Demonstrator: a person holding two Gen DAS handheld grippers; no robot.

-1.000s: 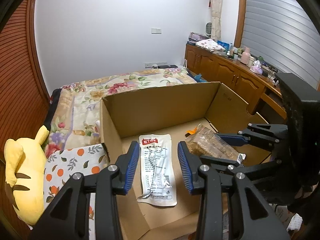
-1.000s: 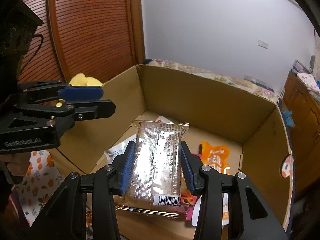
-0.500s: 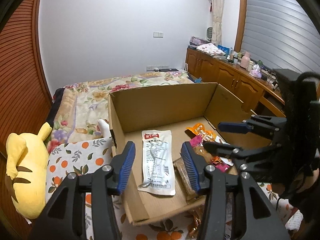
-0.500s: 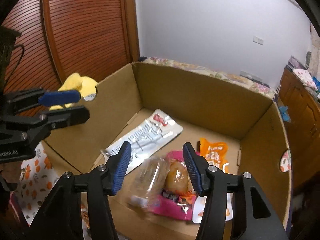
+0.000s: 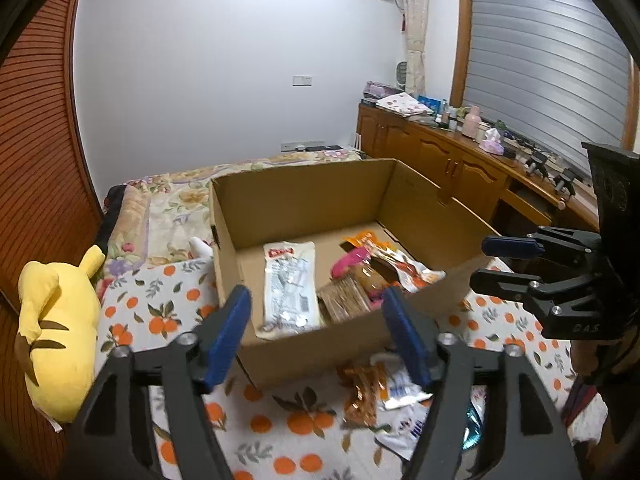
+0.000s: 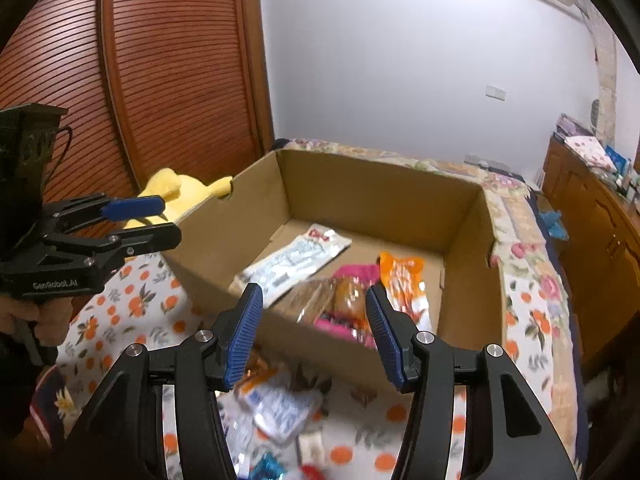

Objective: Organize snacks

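Cardboard fills my view: the open box [image 5: 312,344] sits on the orange-print cloth [image 5: 160,312], and inside it I see the long white packet [image 5: 289,285] lying flat, the brown cracker pack [image 6: 310,298] beside it, touching a pink bag [image 6: 356,274] and an orange pouch [image 6: 402,276]. My left tool [image 5: 316,332] is spread and holds nothing; my right tool [image 6: 312,330] is likewise spread and bare, both hovering near the box's front wall, with loose wrappers [image 6: 276,404] on the cloth below

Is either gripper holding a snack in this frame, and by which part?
Nothing is held. The left gripper and right gripper are both open and empty, in front of the cardboard box.
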